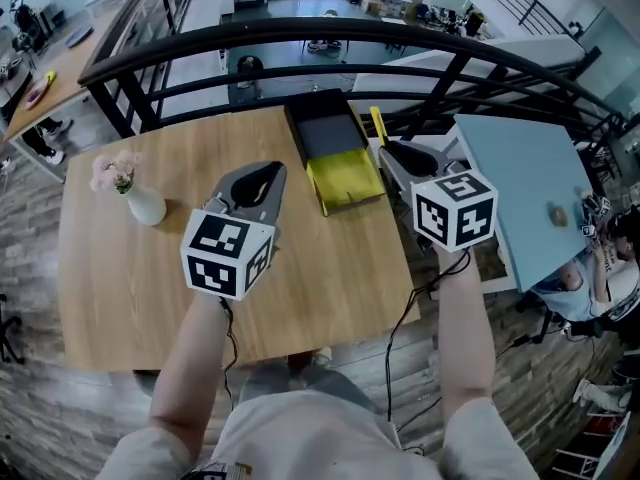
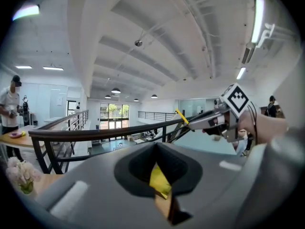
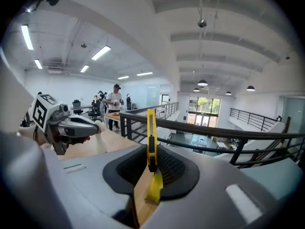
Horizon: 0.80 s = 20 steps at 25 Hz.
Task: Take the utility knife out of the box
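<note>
The box (image 1: 347,182) lies open on the wooden table (image 1: 130,288), its yellow tray toward me and its black lid (image 1: 326,128) behind it. My right gripper (image 1: 392,148) is raised to the right of the box and is shut on the yellow utility knife (image 1: 377,125). In the right gripper view the knife (image 3: 151,132) stands upright between the jaws of that gripper (image 3: 151,168). My left gripper (image 1: 262,176) hovers left of the box. Its jaws stand a narrow gap apart with nothing between them (image 2: 164,194). The left gripper view shows the knife (image 2: 182,117) sticking out of the right gripper (image 2: 209,120).
A white vase with pink flowers (image 1: 135,193) stands at the table's left. A black railing (image 1: 330,38) runs just behind the table. A light-blue tabletop (image 1: 530,188) sits to the right. People work at a far bench (image 3: 114,101).
</note>
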Each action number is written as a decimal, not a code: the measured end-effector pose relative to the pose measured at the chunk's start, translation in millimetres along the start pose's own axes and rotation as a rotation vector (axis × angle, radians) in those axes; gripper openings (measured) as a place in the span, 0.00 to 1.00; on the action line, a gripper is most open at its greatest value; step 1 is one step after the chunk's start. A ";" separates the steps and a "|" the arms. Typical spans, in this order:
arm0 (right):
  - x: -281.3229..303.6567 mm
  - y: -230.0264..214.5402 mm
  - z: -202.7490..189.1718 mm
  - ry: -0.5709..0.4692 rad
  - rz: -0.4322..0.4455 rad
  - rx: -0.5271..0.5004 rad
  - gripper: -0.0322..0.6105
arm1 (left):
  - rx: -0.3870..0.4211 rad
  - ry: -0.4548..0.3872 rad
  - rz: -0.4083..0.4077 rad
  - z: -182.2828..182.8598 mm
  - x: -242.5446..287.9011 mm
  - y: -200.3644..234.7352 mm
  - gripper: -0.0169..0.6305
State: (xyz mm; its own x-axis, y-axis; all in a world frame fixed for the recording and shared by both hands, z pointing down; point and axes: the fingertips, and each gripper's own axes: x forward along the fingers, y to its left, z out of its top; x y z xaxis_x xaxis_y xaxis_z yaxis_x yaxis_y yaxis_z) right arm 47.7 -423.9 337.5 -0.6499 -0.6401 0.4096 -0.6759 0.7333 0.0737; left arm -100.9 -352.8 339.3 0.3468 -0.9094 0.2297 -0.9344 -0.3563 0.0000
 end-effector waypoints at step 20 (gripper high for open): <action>-181.4 43.4 50.0 -0.289 -0.179 -0.043 0.16 | 0.158 -0.131 -0.023 70.7 -99.0 -49.1 0.03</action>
State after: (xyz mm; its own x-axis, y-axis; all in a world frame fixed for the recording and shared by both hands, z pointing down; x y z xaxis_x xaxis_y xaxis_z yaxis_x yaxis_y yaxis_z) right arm 118.8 -287.4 220.9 -0.5977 -0.7937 0.1129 -0.7770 0.6082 0.1622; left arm -83.5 -260.4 247.7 0.3856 -0.9169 0.1032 -0.9051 -0.3976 -0.1509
